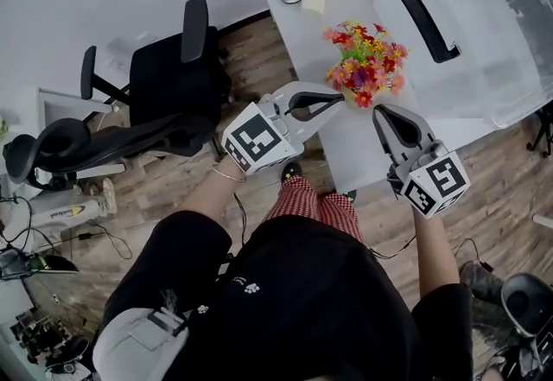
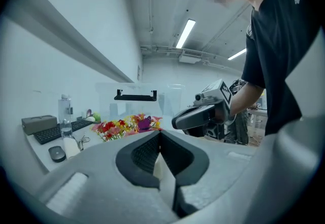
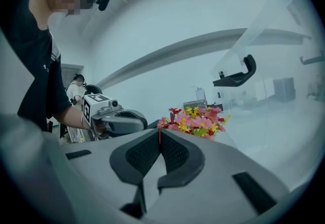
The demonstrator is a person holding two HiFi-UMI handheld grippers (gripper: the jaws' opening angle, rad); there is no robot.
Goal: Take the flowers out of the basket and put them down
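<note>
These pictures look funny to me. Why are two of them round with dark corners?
Left gripper view: a wide-angle lens rounds the picture and blackens the corners; the ceiling light glares. Right gripper view: same round edge, and the wall band bows. Head view: fills its frame, evenly lit, flowers sharp.

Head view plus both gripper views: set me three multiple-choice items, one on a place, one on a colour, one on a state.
1. Where are the flowers? A on the office chair; B on the white table; C on the wooden floor.
2. What colour is the clear bin's handle? A black; B red; C white.
3. How do the jaws of the left gripper and right gripper stand? A both wide apart; B only the left closed; C both closed together.

1 B: the blooms rest on the tabletop beyond the gripper tips.
2 A: a black bar sits on the see-through bin.
3 C: each gripper view shows its pads meeting.
</note>
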